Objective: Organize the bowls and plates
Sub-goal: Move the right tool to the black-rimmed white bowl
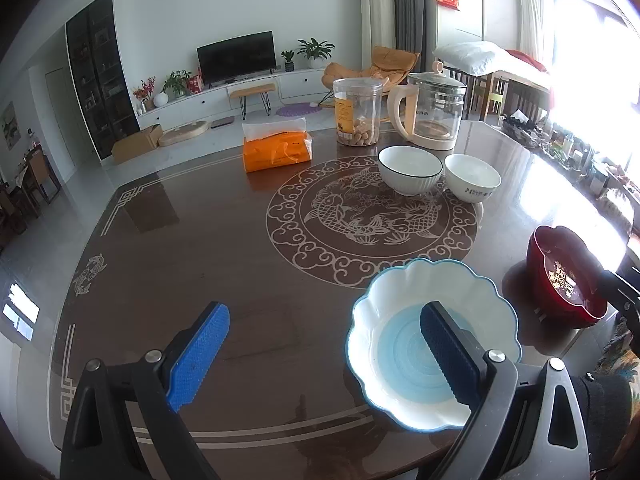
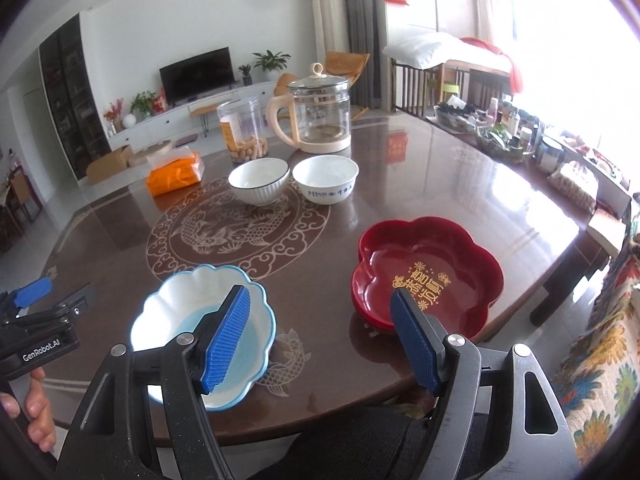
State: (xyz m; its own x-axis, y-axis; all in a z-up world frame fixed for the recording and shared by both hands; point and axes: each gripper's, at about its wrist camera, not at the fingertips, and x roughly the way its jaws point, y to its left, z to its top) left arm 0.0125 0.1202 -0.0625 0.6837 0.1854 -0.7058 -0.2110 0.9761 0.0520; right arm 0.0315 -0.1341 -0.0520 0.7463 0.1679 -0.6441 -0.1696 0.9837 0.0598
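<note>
A scalloped white-and-blue bowl (image 1: 404,320) (image 2: 180,308) sits near the table's front edge. A red flower-shaped plate (image 2: 432,256) (image 1: 560,264) with gold writing lies to its right. Two white bowls stand further back: a ribbed one (image 1: 410,170) (image 2: 259,181) and one with blue writing (image 1: 472,178) (image 2: 325,179). My left gripper (image 1: 324,356) is open and empty above the front edge, its right finger over the scalloped bowl. My right gripper (image 2: 320,340) is open and empty, between the scalloped bowl and the red plate. The left gripper also shows at the far left of the right wrist view (image 2: 36,304).
A glass kettle (image 1: 434,110) (image 2: 316,116), a clear snack jar (image 1: 357,112) (image 2: 243,128) and an orange tissue pack (image 1: 277,150) (image 2: 174,174) stand at the back of the dark round table (image 1: 192,248). Clutter lines the table's right side (image 2: 520,140).
</note>
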